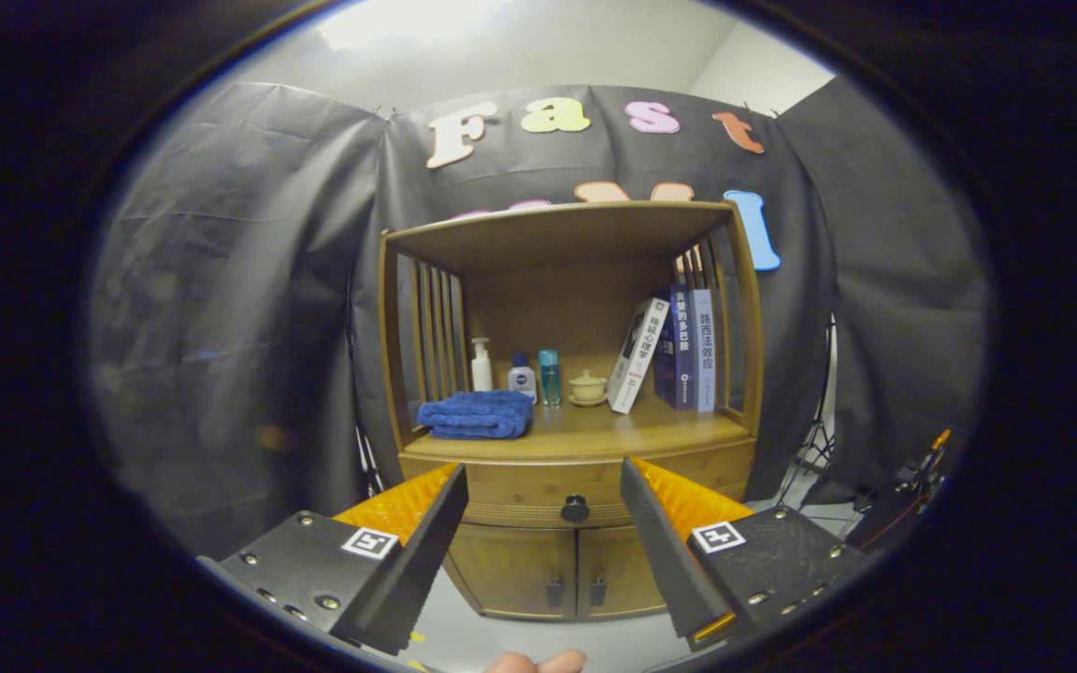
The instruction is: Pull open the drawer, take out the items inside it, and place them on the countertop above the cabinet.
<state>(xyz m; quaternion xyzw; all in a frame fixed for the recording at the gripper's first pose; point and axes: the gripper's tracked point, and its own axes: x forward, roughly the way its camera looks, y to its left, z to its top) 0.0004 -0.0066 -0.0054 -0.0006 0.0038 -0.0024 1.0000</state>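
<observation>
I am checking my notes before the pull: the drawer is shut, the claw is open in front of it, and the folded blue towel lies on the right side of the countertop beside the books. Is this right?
Not quite. In the gripper view the folded blue towel lies on the left side of the countertop, away from the books. The rest holds: the drawer is shut and the claw is open before it.

tongs (543,481) camera faces cabinet (576,551) front, near

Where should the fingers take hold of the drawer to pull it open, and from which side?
Grip the round knob at the middle of the drawer front, coming straight from the front. It sticks out, so the open fingers, now apart from it, can close around it.
</observation>
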